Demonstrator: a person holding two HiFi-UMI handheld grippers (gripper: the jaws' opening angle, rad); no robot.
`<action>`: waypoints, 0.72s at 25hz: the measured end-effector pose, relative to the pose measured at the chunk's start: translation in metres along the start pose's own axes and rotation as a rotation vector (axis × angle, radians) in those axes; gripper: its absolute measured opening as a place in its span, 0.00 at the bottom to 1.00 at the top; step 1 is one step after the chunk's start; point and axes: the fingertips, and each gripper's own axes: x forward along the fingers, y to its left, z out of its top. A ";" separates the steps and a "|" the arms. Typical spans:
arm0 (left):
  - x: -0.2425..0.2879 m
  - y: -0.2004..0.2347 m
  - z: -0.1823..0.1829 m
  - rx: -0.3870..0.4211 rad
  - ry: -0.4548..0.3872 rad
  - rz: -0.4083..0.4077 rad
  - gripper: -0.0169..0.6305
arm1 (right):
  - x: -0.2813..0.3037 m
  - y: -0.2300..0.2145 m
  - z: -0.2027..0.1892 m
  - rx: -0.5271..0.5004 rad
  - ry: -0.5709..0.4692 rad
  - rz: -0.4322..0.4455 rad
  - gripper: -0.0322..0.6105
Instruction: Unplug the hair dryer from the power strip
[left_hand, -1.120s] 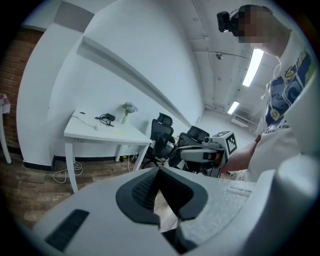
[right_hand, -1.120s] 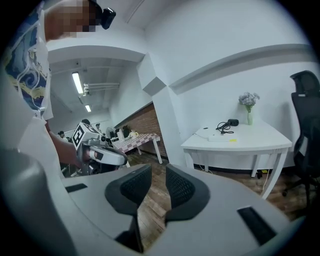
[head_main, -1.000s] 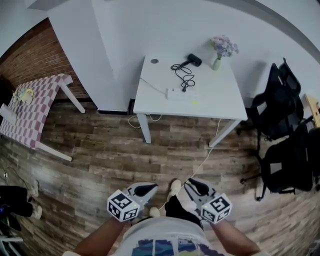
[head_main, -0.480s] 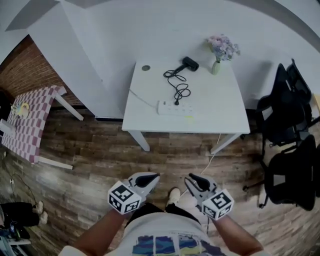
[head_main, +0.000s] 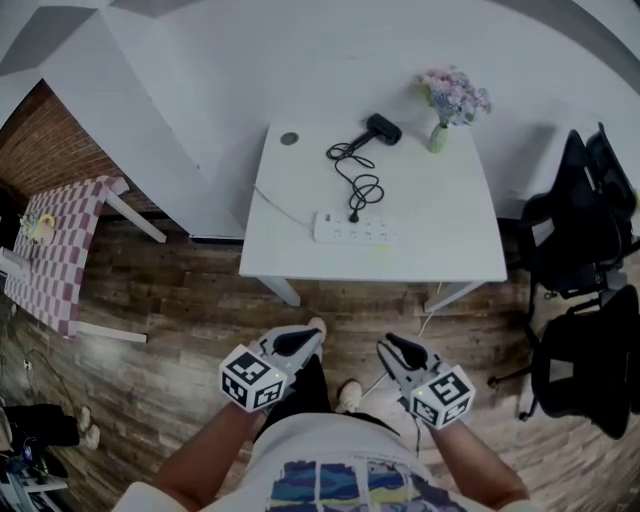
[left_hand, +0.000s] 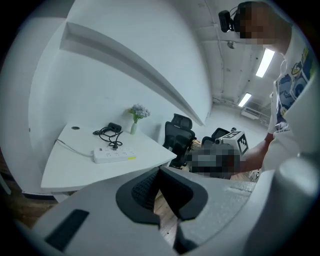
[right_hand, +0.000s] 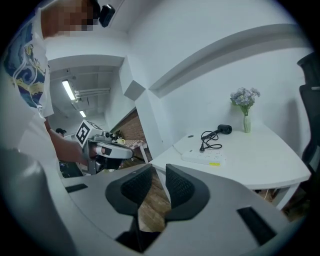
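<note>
On the far white table (head_main: 440, 250) the hair dryer (head_main: 382, 127) is plugged into the power strip (head_main: 352, 228), so nothing is done yet. Your left gripper (head_main: 300, 340) is pinched together and empty. Your right gripper (head_main: 395, 350), slightly parted, is closing on nothing.

Over on the white table (head_main: 440, 220), the plug (head_main: 352, 215) sits in the power strip (head_main: 372, 233), but it's far too small to call which socket, and the hair dryer (head_main: 383, 127) trails a black cord (head_main: 347, 152) in loops I can't follow from here. The strip's white lead (head_main: 285, 207) runs to the table's left edge and disappears there, and the tabletop hides the back legs. Right of the table, the black chairs (head_main: 580, 225) run off the picture's edge; left of the table, a yellowish thing (head_main: 38, 228) is too small to name.
</note>
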 end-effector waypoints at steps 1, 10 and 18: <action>0.006 0.009 0.004 0.005 0.000 -0.002 0.03 | 0.005 -0.006 0.003 0.001 0.003 -0.008 0.16; 0.058 0.090 0.027 0.041 0.065 -0.059 0.03 | 0.062 -0.055 0.029 0.010 0.035 -0.072 0.16; 0.102 0.152 0.039 0.054 0.117 -0.116 0.03 | 0.116 -0.100 0.045 0.028 0.071 -0.130 0.16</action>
